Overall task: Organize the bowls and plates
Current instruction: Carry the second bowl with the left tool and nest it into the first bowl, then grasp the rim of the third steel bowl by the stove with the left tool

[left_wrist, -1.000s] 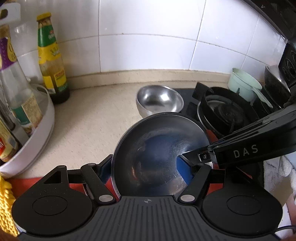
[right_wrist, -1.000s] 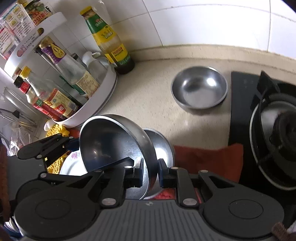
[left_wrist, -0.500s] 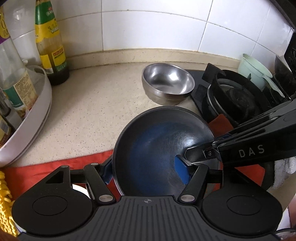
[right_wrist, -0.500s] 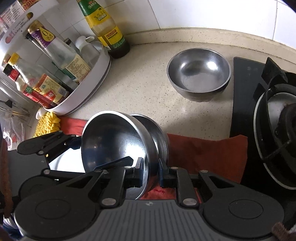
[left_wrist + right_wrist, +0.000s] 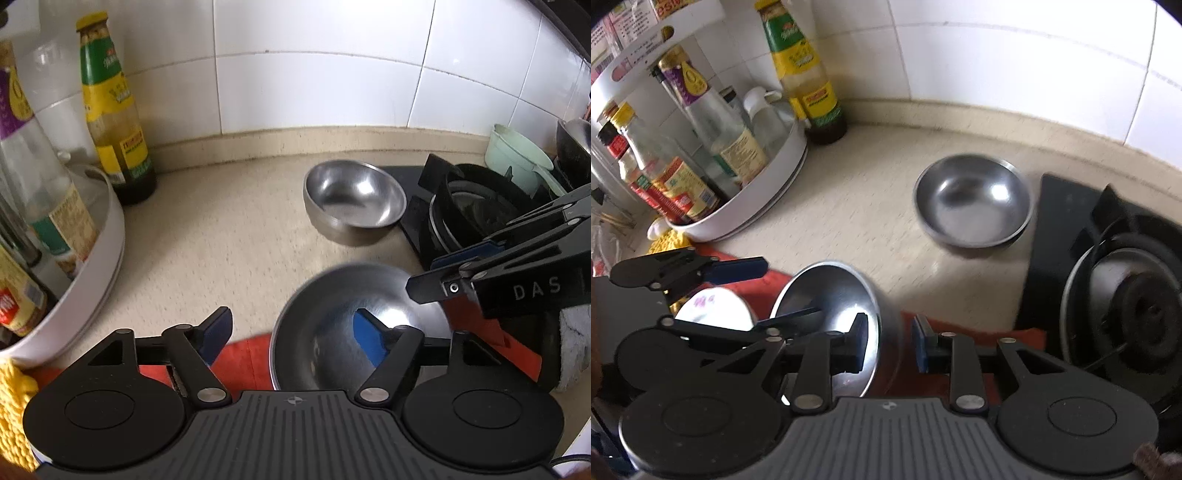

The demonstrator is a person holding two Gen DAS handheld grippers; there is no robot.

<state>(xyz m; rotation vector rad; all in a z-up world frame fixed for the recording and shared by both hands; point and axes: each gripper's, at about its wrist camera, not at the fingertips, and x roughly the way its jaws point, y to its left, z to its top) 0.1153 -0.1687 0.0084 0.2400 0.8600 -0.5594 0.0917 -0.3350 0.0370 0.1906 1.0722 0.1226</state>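
Observation:
A steel bowl [image 5: 332, 332] sits on the red cloth [image 5: 247, 354] in front of me; it also shows in the right wrist view [image 5: 831, 314]. My left gripper [image 5: 291, 336] is open, its right finger inside the bowl, its left finger outside. My right gripper [image 5: 890, 343] is open, its jaws straddling the bowl's right rim without gripping it. A second steel bowl [image 5: 352, 201] stands farther back on the counter next to the stove; the right wrist view shows it too [image 5: 973, 205]. A white flowered dish [image 5: 713, 308] lies left of the near bowl.
A white rack [image 5: 88, 258] of sauce bottles stands at the left, with a tall green-capped bottle [image 5: 114, 114] behind it. The black gas stove [image 5: 1115, 295] fills the right. A mint cup [image 5: 517, 158] sits behind the stove. A yellow cloth [image 5: 14, 406] lies at far left.
Both grippers have opened and let go of the near bowl, which now rests lower on the red cloth. Both views have pulled back and tilted up slightly.

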